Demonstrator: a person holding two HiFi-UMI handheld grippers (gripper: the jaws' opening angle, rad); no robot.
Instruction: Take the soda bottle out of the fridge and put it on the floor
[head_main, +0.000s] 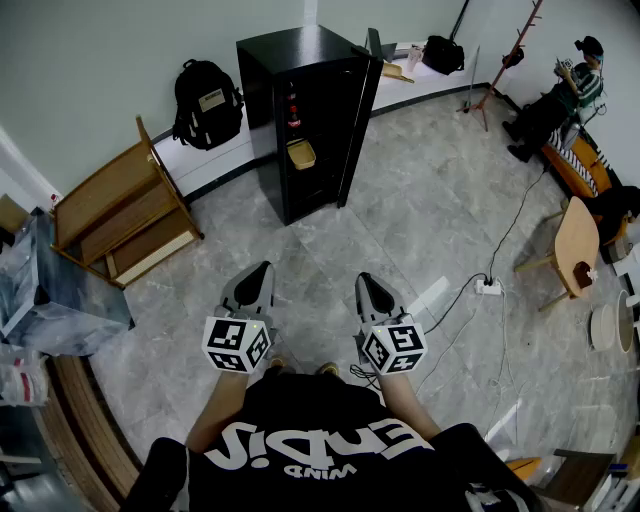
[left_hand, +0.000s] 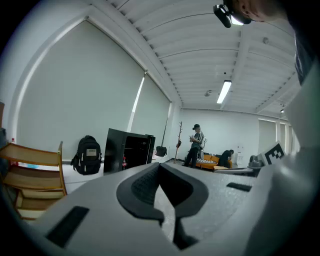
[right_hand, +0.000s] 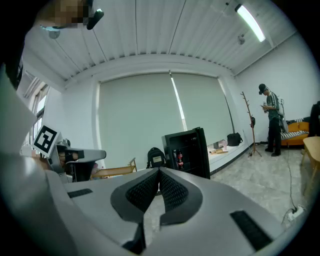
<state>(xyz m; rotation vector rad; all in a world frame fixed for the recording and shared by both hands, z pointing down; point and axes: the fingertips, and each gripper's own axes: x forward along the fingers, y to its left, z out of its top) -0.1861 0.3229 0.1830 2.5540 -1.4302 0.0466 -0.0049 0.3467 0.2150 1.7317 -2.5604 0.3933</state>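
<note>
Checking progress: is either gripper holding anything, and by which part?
Nothing. The left gripper and right gripper are both shut and empty.

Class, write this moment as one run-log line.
fridge: open | soda bottle: inside fridge | left gripper: shut, empty | right gripper: shut, empty

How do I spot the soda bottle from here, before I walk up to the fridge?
Look for the black fridge with its door open, against the far wall, right of the black backpack. High up inside stands the soda bottle, dark with a red label. Its only visible neighbour is a tan container lower down.
</note>
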